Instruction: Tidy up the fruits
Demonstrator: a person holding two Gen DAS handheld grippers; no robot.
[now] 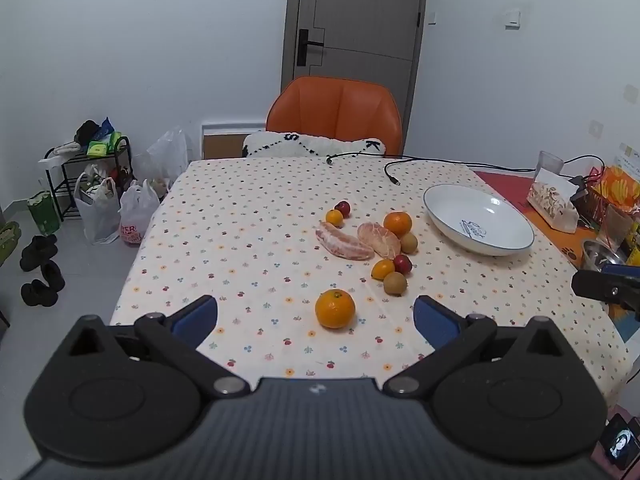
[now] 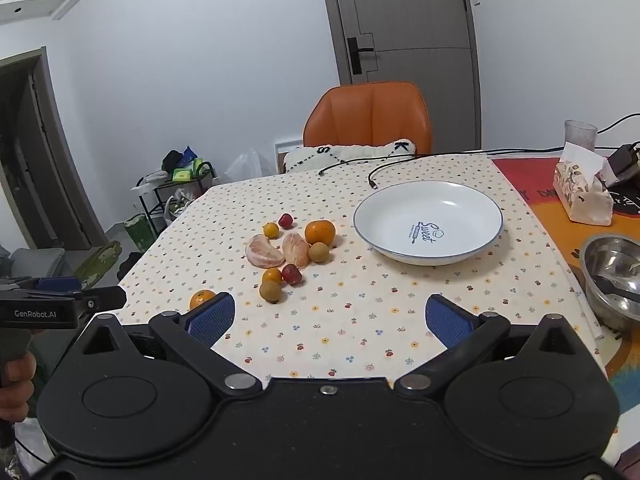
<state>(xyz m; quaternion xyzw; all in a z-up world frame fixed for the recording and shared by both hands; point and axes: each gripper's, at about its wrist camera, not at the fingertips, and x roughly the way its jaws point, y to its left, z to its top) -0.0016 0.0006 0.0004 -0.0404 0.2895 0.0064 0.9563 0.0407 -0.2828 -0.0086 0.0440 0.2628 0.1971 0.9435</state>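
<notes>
Glossy plate [image 2: 428,222], cloth tblcloth [image 2: 340,320]

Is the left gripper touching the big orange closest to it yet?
Apart. The left wrist view shows the nearest orange sitting ahead of the open left gripper, with tablecloth visible on both sides.

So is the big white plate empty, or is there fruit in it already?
Empty. The white plate shows only its printed blue writing inside; every fruit, like the nearest orange, lies on the tablecloth outside it.

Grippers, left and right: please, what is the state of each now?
Left gripper: open, holding nothing.
Right gripper: open, holding nothing.
</notes>
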